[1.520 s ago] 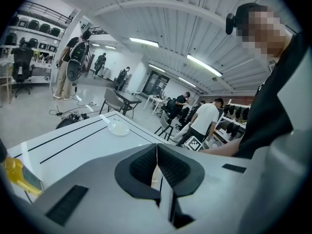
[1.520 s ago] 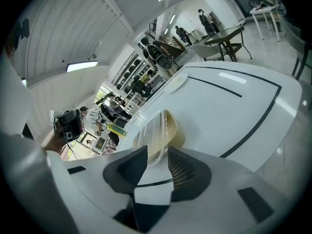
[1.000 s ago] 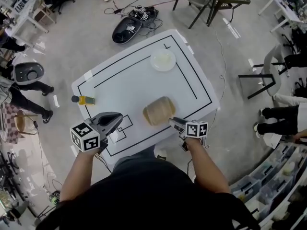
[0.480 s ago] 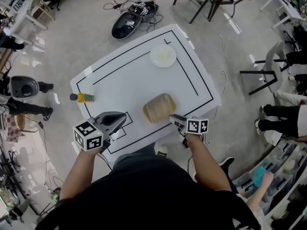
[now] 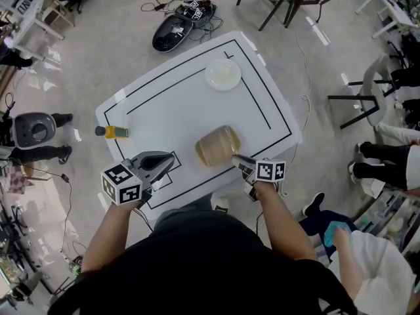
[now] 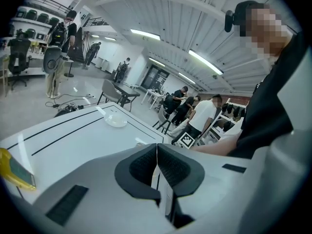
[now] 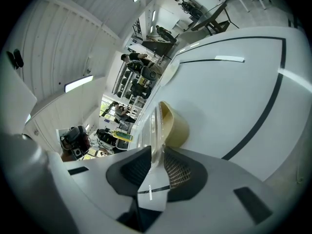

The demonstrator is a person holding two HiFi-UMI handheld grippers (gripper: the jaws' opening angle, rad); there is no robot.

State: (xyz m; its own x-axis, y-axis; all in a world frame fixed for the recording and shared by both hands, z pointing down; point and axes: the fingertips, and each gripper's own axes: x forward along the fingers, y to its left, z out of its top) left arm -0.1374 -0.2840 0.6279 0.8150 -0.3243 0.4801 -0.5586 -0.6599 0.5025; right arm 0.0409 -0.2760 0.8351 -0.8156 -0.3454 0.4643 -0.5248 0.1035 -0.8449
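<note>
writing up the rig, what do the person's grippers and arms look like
Left gripper and right gripper are pale grey wedges with black ribbed pads, each carrying a cube of black-and-white square markers. Black short-sleeved top, bare forearms.

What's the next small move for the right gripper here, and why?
Probably a slight lift to tip the clear container upright: the right gripper is shut on its wall, it lies on its side on the table, and the left gripper is shut, empty, apart from it.
</note>
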